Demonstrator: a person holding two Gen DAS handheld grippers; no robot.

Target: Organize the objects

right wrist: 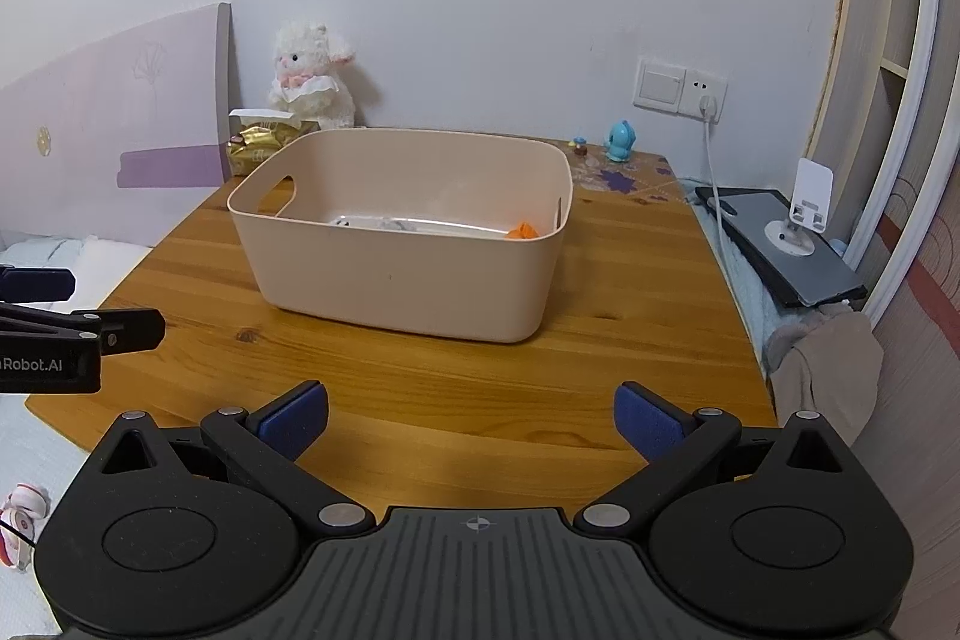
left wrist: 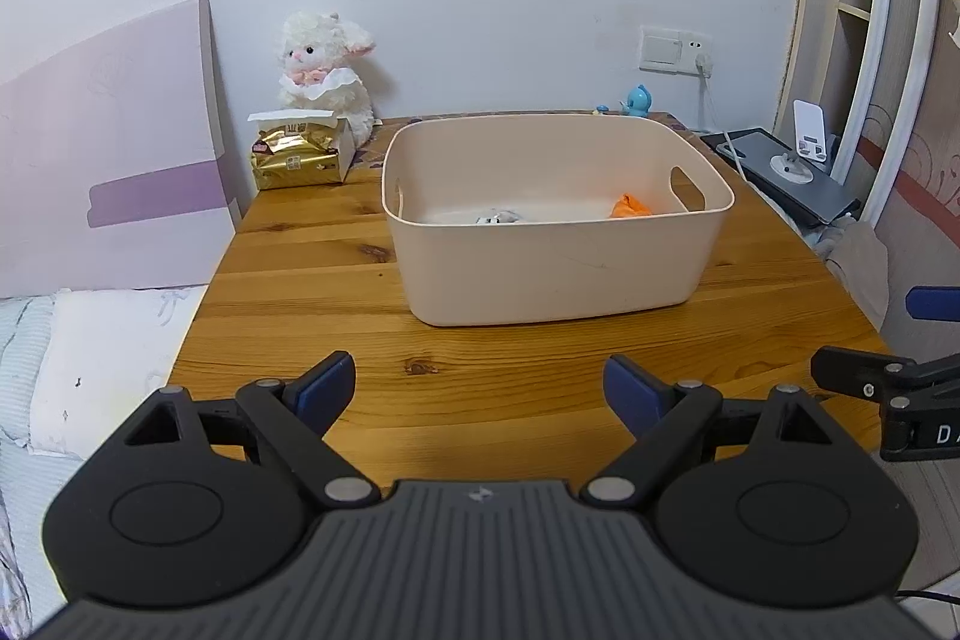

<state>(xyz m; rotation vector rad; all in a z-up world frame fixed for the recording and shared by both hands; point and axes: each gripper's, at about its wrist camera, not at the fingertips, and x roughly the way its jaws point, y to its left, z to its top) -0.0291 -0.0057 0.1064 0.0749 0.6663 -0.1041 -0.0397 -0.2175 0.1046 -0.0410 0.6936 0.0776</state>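
Note:
A beige plastic bin (left wrist: 558, 268) (right wrist: 396, 280) stands on the wooden table (left wrist: 300, 280) (right wrist: 630, 340). Inside it lie an orange item (left wrist: 630, 206) (right wrist: 522, 230) and a grey-white item (left wrist: 498, 217) (right wrist: 384, 223), both partly hidden by the bin wall. My left gripper (left wrist: 478, 394) is open and empty, above the table's near edge in front of the bin. My right gripper (right wrist: 471, 424) is open and empty, also short of the bin. Each gripper shows at the edge of the other's view.
A white plush lamb (left wrist: 324, 70) (right wrist: 309, 76) and a gold tissue pack (left wrist: 300, 154) (right wrist: 258, 145) stand at the back left. A blue figurine (left wrist: 639, 100) (right wrist: 621, 142) stands at the back right. A phone stand (right wrist: 804, 214) on a dark tablet lies right of the table. A bed (left wrist: 90, 370) lies on the left.

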